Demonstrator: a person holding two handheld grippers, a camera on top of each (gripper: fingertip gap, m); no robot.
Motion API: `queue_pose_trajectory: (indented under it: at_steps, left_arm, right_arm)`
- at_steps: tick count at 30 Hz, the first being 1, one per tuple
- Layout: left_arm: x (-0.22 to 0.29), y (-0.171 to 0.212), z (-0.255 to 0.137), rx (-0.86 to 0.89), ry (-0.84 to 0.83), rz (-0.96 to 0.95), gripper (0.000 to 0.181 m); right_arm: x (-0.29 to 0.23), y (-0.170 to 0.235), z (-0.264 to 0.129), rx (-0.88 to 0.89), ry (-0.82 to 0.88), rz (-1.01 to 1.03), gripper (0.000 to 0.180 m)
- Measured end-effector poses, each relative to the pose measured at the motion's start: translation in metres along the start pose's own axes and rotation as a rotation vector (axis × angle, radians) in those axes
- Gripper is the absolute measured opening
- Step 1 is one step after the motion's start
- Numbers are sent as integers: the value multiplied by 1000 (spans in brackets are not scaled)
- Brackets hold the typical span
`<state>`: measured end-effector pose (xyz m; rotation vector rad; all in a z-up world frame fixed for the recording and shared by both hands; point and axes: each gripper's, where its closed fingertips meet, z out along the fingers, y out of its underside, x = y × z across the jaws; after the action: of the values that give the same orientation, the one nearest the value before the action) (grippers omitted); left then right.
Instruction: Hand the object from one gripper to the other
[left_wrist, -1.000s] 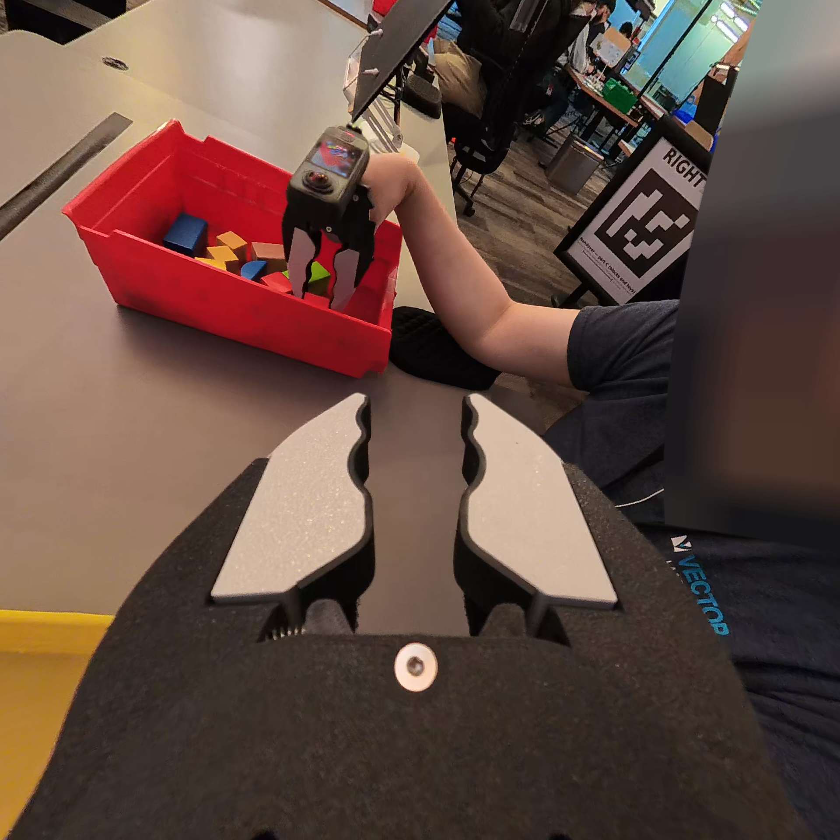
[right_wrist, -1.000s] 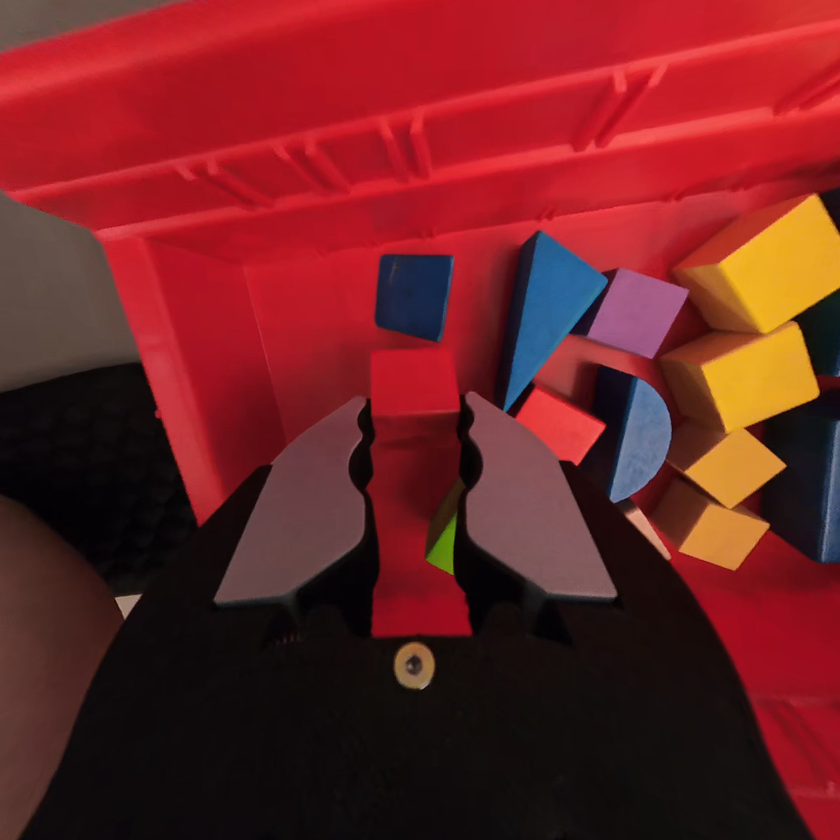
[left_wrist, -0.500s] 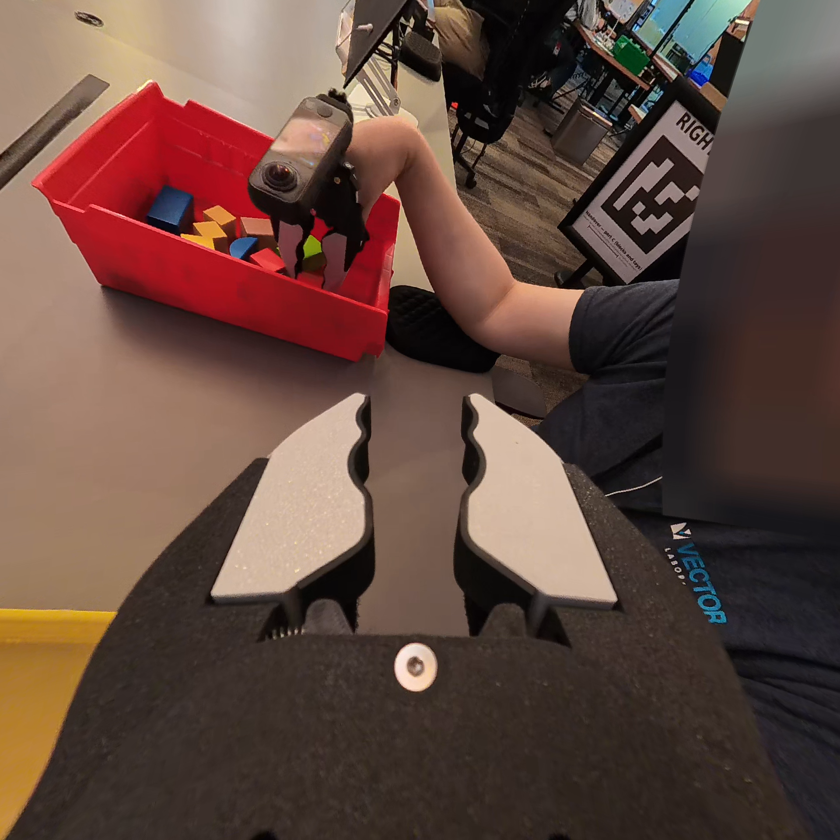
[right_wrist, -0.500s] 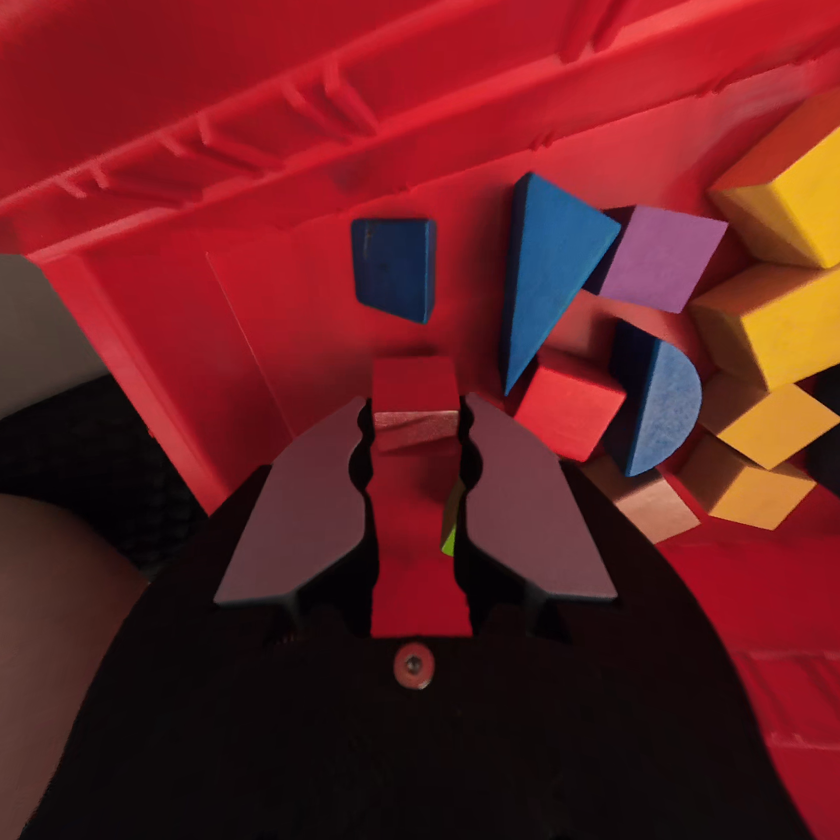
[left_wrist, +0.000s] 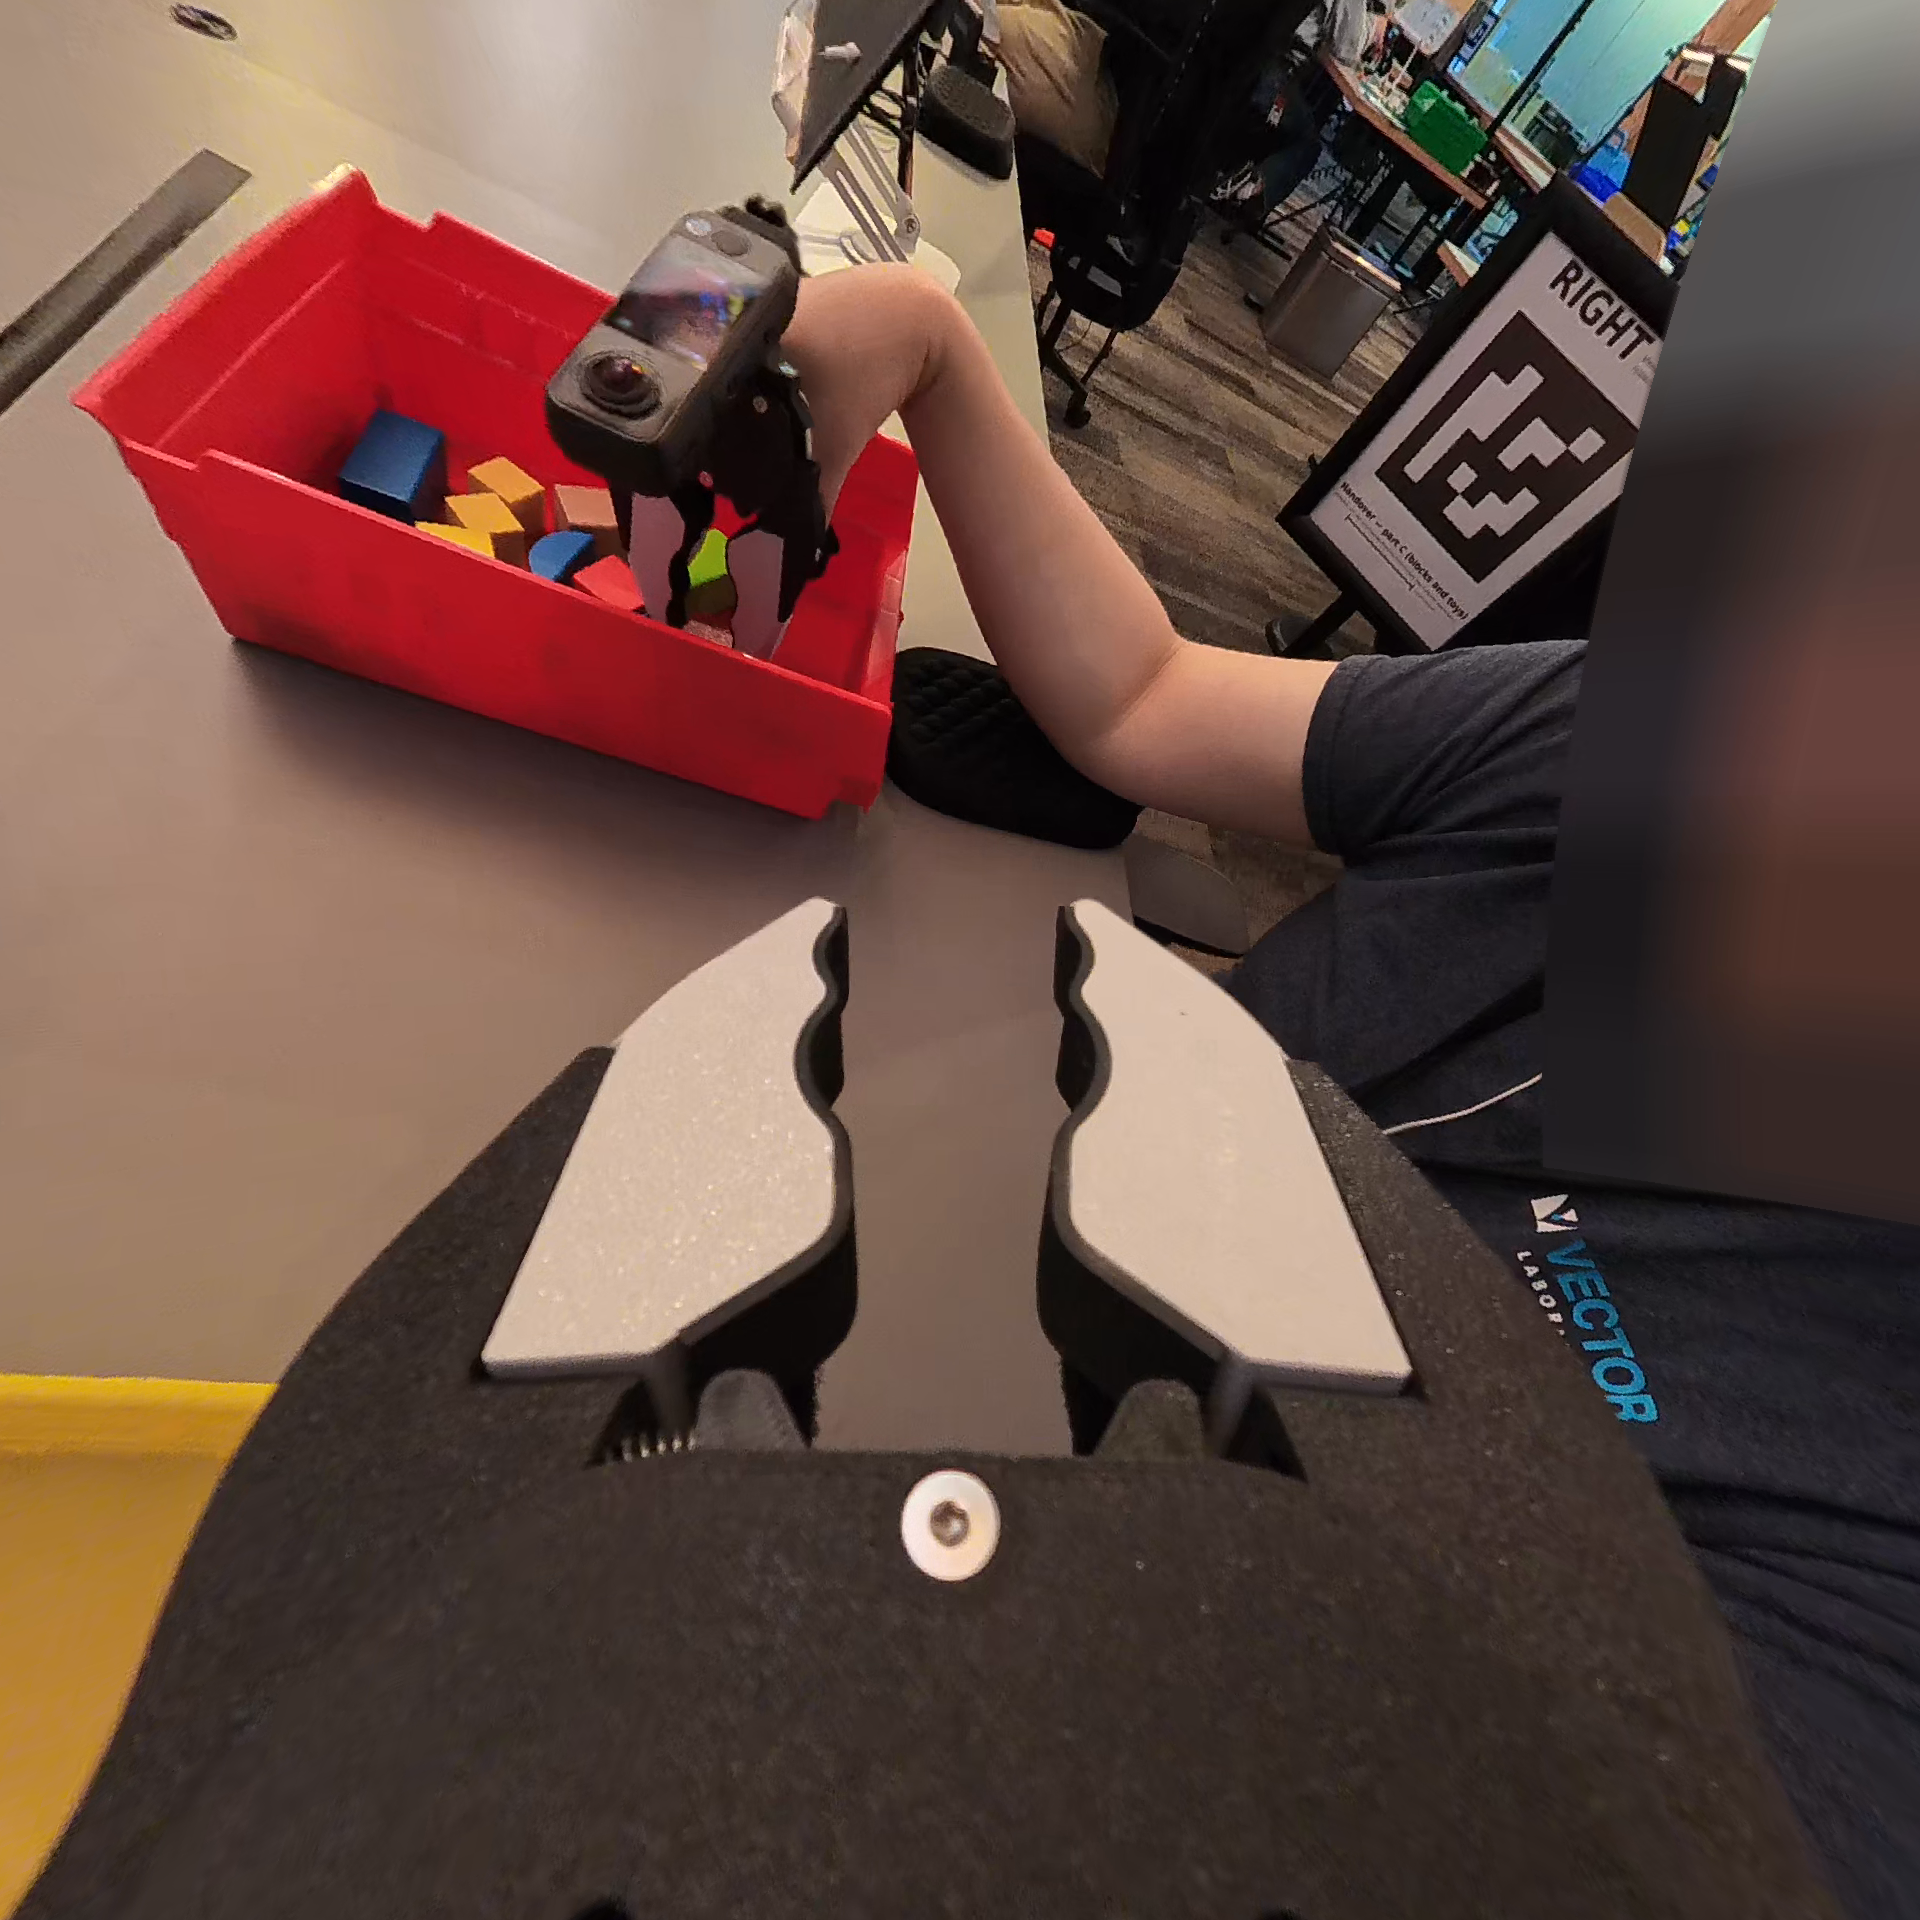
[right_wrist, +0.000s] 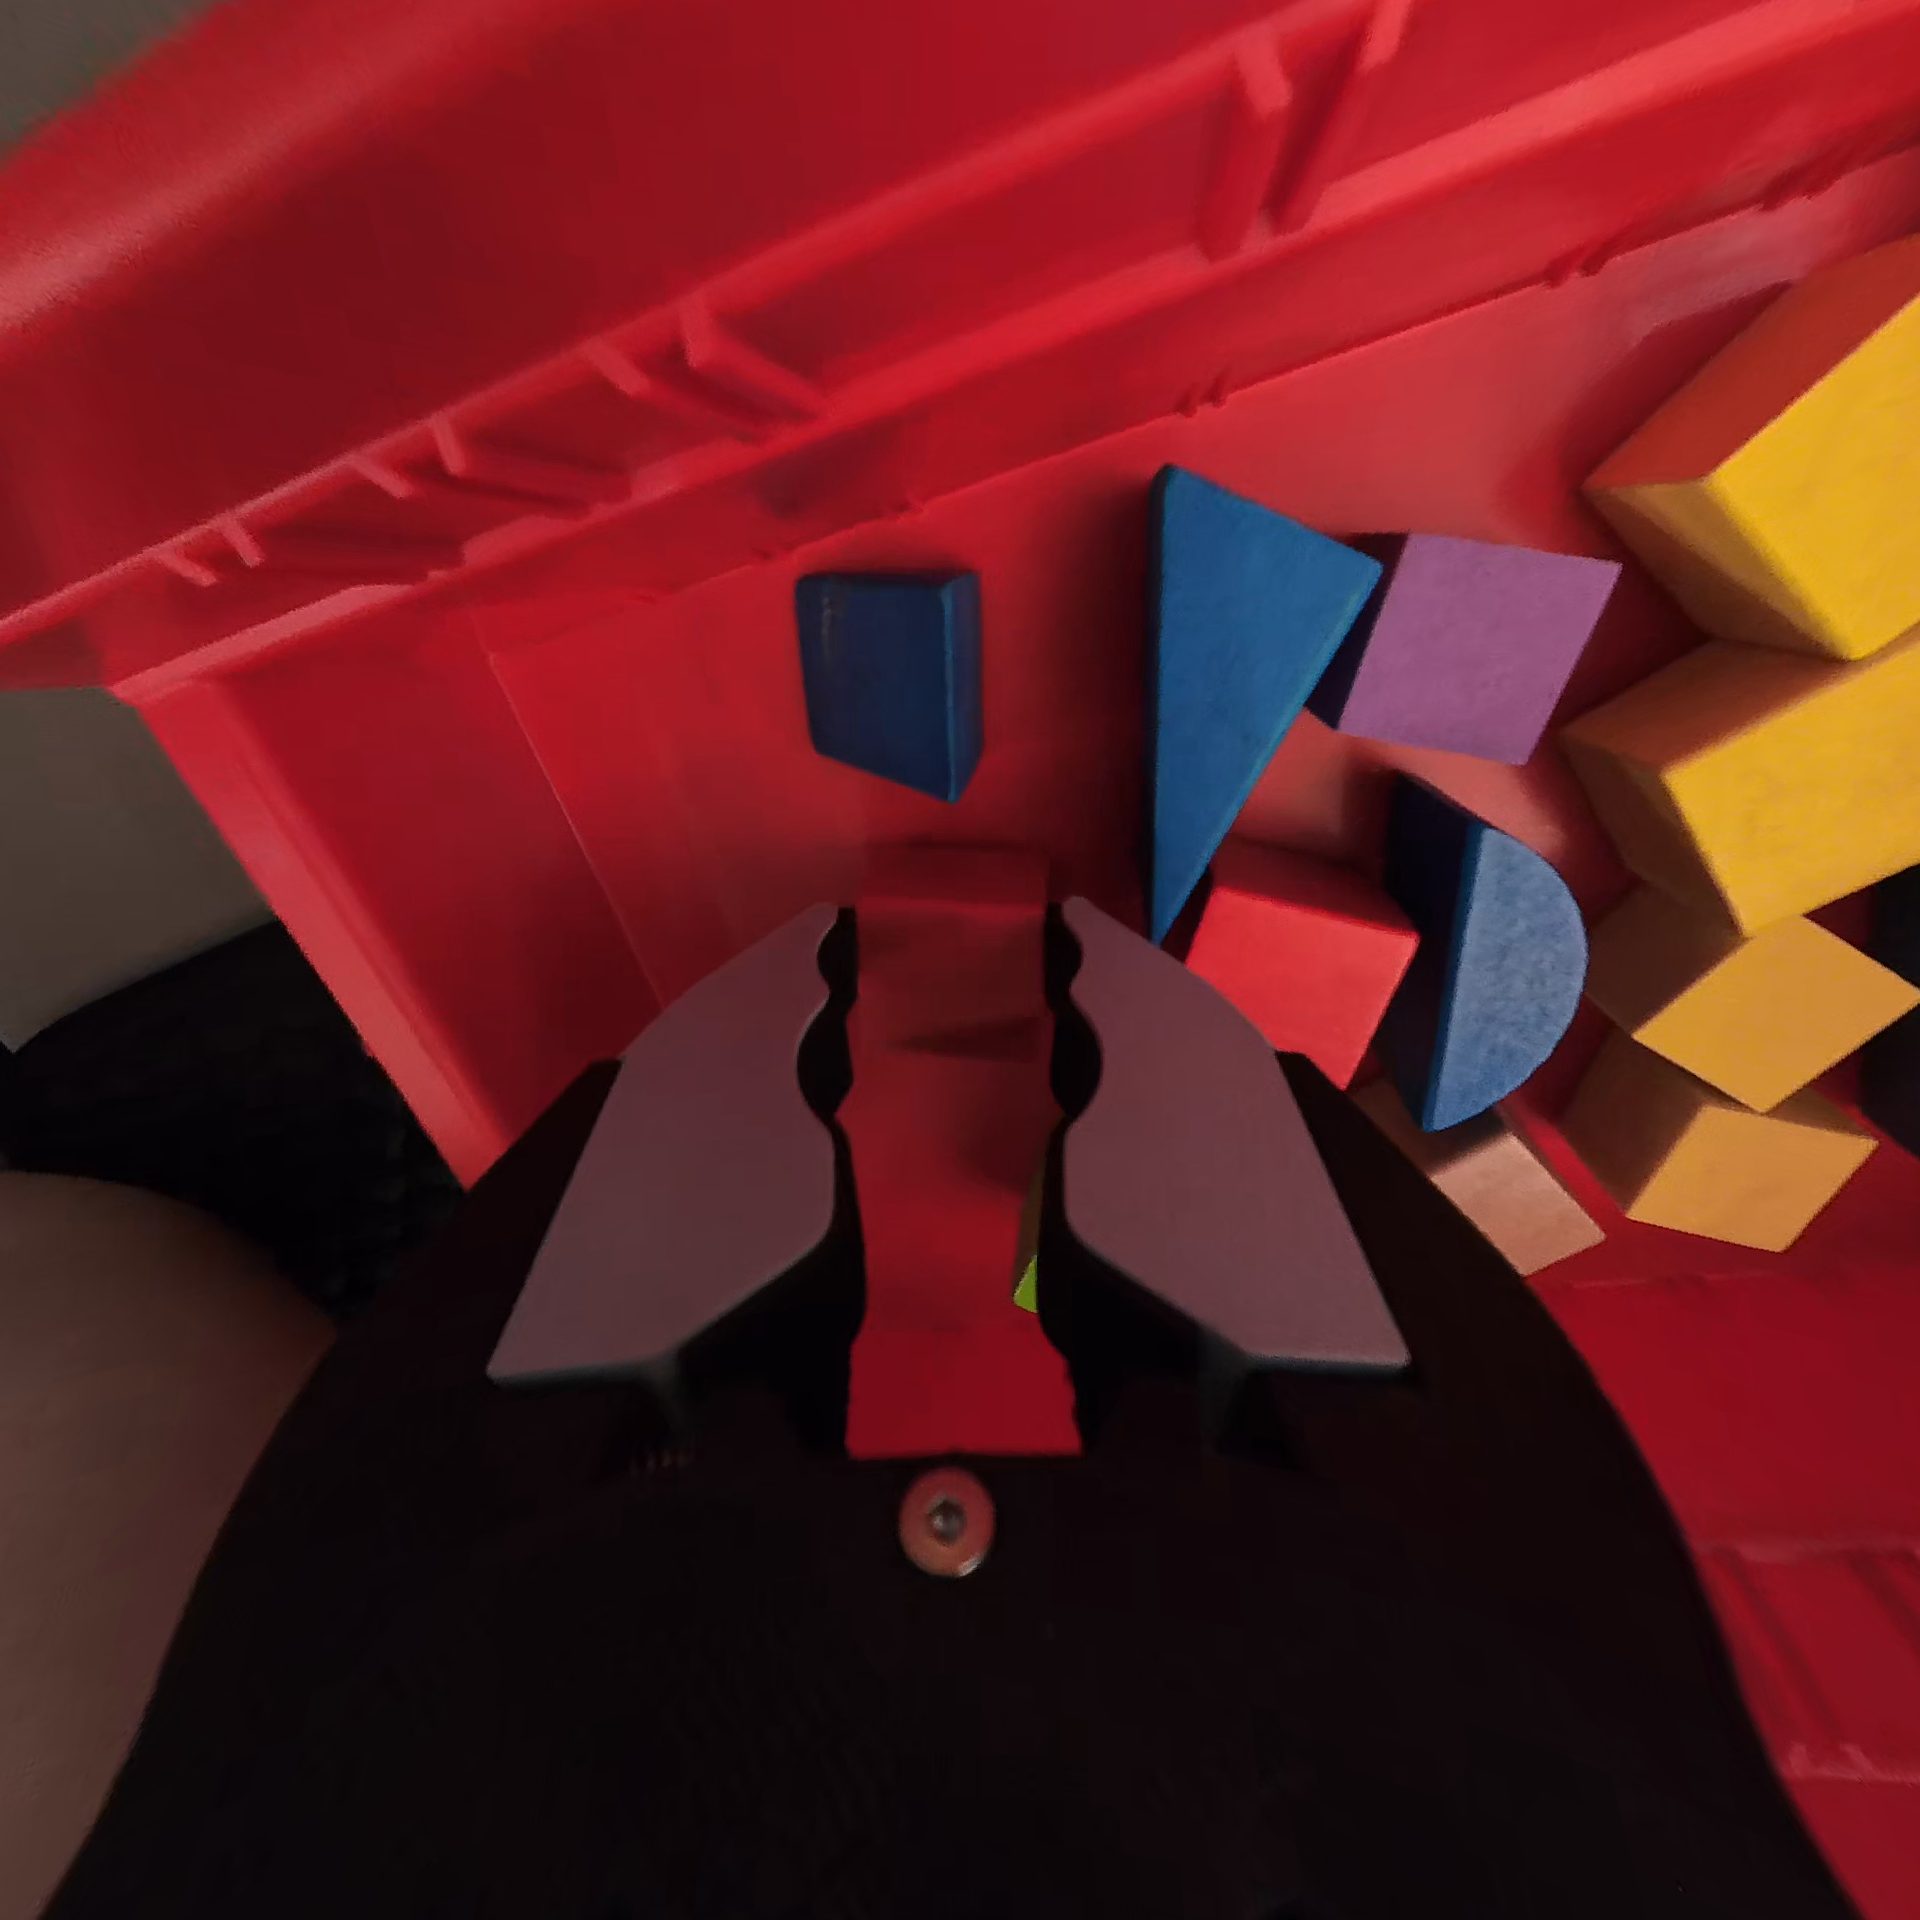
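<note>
A small red block (right_wrist: 951, 883) sits between my right gripper's (right_wrist: 951, 914) fingertips, touching both jaws, low inside the red bin (right_wrist: 727, 260). I cannot tell whether it is off the bin floor. In the left wrist view the right gripper (left_wrist: 717, 623) reaches down into the near right end of the red bin (left_wrist: 520, 665), held by a person's arm (left_wrist: 1039, 582). My left gripper (left_wrist: 951, 914) is open and empty, above the grey table (left_wrist: 312, 987), well short of the bin.
Loose blocks lie in the bin: a dark blue block (right_wrist: 888, 675), a blue wedge (right_wrist: 1226, 665), a purple block (right_wrist: 1465, 644), a red cube (right_wrist: 1299, 956), yellow blocks (right_wrist: 1787, 499). A black pad (left_wrist: 987, 748) lies right of the bin. A yellow bin edge (left_wrist: 94, 1507) shows at lower left.
The right gripper has tilted and shifted inside the bin with the red block staying between its tips. The left gripper stays open and has drifted slightly.
</note>
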<state>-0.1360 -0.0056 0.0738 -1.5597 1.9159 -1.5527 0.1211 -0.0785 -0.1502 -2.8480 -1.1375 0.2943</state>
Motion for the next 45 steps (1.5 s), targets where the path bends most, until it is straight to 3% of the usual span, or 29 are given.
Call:
queue_pose_trajectory:
  at_steps: [5,10,12,18,27,35,42,45]
  left_arm:
    - [-26,-9,-28,95,-149,-10,37]
    - [-130,31,-112,60,-786,-192,39]
    - [-160,55,-134,55,-897,-351,40]
    - [-227,108,-131,45,-877,-655,51]
    - [-281,153,-136,-161,-1141,-623,85]
    - [-299,173,-146,-240,-1244,-608,83]
    - [-296,172,-139,-273,-1211,-585,86]
    - [-291,168,-133,-273,-1179,-583,74]
  right_arm:
    - [-5,-12,-24,109,49,-42,35]
    - [-3,-27,-69,270,242,-133,35]
    - [-4,-34,-82,313,300,-173,35]
    - [-5,-43,-83,290,350,-218,35]
    - [1,-38,-77,270,334,-195,35]
    - [1,-38,-73,246,325,-201,35]
    - [2,-37,-69,228,318,-200,35]
    - [2,-38,-69,227,317,-202,35]
